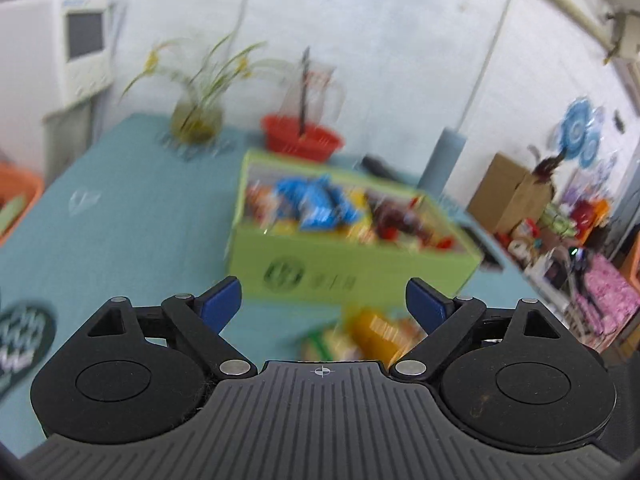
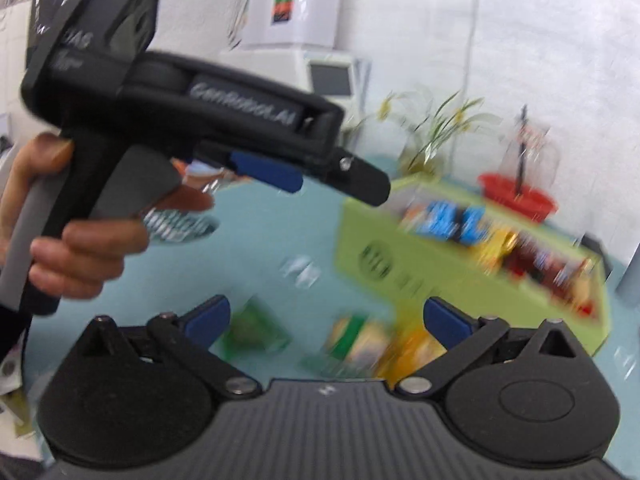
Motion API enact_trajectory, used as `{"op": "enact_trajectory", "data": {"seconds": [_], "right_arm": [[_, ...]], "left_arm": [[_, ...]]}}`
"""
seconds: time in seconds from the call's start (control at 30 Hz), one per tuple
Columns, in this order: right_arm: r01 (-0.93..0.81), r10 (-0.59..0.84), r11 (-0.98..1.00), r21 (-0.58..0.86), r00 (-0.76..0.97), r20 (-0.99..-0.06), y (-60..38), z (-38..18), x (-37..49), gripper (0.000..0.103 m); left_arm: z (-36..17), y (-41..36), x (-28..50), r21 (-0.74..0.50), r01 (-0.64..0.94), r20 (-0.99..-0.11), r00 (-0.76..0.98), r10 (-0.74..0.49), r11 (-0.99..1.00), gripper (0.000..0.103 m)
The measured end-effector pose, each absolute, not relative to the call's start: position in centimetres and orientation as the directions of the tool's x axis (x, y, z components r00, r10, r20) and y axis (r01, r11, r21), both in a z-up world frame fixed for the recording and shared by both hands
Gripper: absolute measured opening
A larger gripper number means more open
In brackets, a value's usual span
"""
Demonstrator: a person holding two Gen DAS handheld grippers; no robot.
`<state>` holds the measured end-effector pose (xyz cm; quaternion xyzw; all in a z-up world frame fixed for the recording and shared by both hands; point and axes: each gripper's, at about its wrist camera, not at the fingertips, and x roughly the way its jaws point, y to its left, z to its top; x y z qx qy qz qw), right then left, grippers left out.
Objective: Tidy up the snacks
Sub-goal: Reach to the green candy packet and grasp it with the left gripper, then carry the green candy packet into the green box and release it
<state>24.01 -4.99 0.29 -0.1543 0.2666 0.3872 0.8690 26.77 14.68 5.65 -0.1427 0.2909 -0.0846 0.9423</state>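
A lime-green cardboard box [image 1: 352, 268] stands on the teal table and holds several snack packets, with blue ones [image 1: 316, 204] on top. Just in front of it lie loose packets, an orange-yellow one [image 1: 372, 328] and a green one [image 1: 320, 344]. My left gripper [image 1: 323, 302] hangs open above them with nothing between its blue pads. In the right wrist view my right gripper [image 2: 326, 320] is wide open over a green packet [image 2: 252, 332], a yellow-green one [image 2: 360, 344] and an orange one [image 2: 416, 352]. The box [image 2: 400, 276] is ahead on the right. A hand holds the left gripper [image 2: 320, 182] at the upper left.
Behind the box stand a red basket [image 1: 300, 136], a clear jug [image 1: 316, 88] and a vase of plants [image 1: 196, 120]. A white machine [image 1: 80, 48] is at the far left. A brown carton [image 1: 508, 196] and clutter lie off the table's right side.
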Motion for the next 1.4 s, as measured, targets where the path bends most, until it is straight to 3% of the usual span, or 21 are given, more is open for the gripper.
{"op": "enact_trajectory", "data": {"seconds": [0.23, 0.53, 0.63, 0.73, 0.77, 0.8, 0.83, 0.9, 0.97, 1.07, 1.17, 1.4], "right_arm": [[-0.76, 0.616, 0.649, 0.045, 0.489, -0.617, -2.1, -2.6, 21.2, 0.102], [-0.737, 0.554, 0.675, 0.03, 0.48, -0.68, 1.4, -4.3, 23.7, 0.102], [-0.732, 0.535, 0.681, 0.014, 0.485, -0.692, 2.1, -5.0, 24.2, 0.102], [-0.735, 0.543, 0.678, 0.021, 0.481, -0.688, 2.4, -4.9, 24.7, 0.099], [-0.734, 0.544, 0.679, 0.014, 0.49, -0.681, 2.4, -4.8, 24.7, 0.082], [-0.728, 0.537, 0.686, -0.002, 0.508, -0.673, 2.4, -4.4, 24.8, 0.065], [-0.724, 0.536, 0.689, 0.009, 0.501, -0.679, 2.3, -4.3, 25.3, 0.062], [-0.722, 0.545, 0.691, 0.033, 0.49, -0.68, 1.8, -4.1, 26.2, 0.045], [-0.727, 0.562, 0.684, 0.068, 0.465, -0.684, 1.4, -3.9, 26.6, 0.044], [-0.738, 0.561, 0.675, 0.009, 0.506, -0.655, 1.4, -2.1, 27.0, 0.045], [-0.745, 0.593, 0.667, -0.016, 0.543, -0.594, 0.8, 0.6, 28.9, 0.053], [-0.709, 0.567, 0.699, -0.086, 0.624, -0.537, 0.2, 4.0, 37.8, 0.062]], "left_arm": [[1.6, 16.4, 24.8, -0.37, -0.003, -0.623, 0.743, -0.246, 0.929, 0.074], [0.5, 16.6, 25.6, -0.299, 0.101, -0.659, 0.698, -0.281, 0.949, 0.071], [-0.6, 17.0, 26.3, -0.321, 0.124, -0.682, 0.658, -0.32, 0.939, 0.059], [-1.0, 17.6, 26.6, -0.339, 0.137, -0.675, 0.654, -0.342, 0.931, 0.035], [-1.1, 17.7, 26.7, -0.339, 0.146, -0.674, 0.651, -0.349, 0.929, 0.021], [-1.1, 17.7, 26.5, -0.335, 0.152, -0.672, 0.653, -0.349, 0.93, 0.019], [-1.1, 17.7, 26.4, -0.329, 0.153, -0.671, 0.657, -0.344, 0.932, 0.018], [-1.2, 18.1, 26.3, -0.351, 0.144, -0.669, 0.653, -0.355, 0.925, 0.01], [-0.9, 18.4, 26.4, -0.383, 0.115, -0.665, 0.654, -0.36, 0.917, 0.009], [1.1, 18.2, 26.9, -0.38, 0.114, -0.636, 0.688, -0.349, 0.918, 0.009], [4.5, 17.7, 28.2, -0.364, 0.14, -0.581, 0.739, -0.342, 0.921, 0.009], [9.0, 15.7, 37.4, -0.314, 0.16, -0.535, 0.785, -0.314, 0.936, 0.01]]}}
